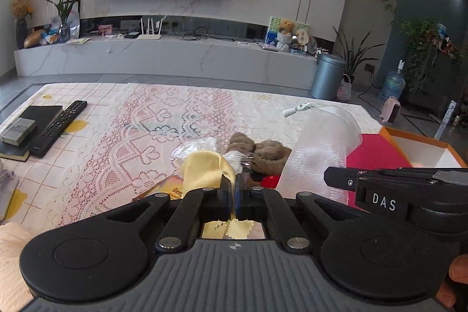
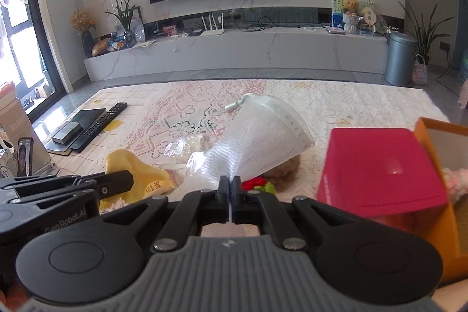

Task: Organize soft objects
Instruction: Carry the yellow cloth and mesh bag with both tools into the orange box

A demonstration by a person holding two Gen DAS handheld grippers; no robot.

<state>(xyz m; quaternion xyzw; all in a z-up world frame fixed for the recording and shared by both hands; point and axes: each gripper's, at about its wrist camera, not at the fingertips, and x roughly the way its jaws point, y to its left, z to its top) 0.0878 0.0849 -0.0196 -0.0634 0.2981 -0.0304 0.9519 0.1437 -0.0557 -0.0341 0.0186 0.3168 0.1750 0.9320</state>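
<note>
My left gripper [image 1: 235, 180] is shut on a yellow cloth [image 1: 204, 168], lifted above the lace tablecloth; the cloth also shows in the right wrist view [image 2: 131, 168]. My right gripper [image 2: 231, 185] is shut on a white mesh bag [image 2: 257, 133] that stands up in a cone; the bag also shows in the left wrist view [image 1: 318, 148]. A brown plush toy [image 1: 263, 154] with a red and green part [image 2: 259, 184] lies under the bag. Clear crumpled plastic [image 2: 187, 145] lies beside it.
A pink box [image 2: 380, 168] sits on an orange box [image 2: 438, 195] at the right. A TV remote [image 1: 58, 127], a black notebook [image 1: 38, 116] and a grey case [image 1: 17, 130] lie at the table's left. A phone on a stand [image 2: 25, 157] is at the left.
</note>
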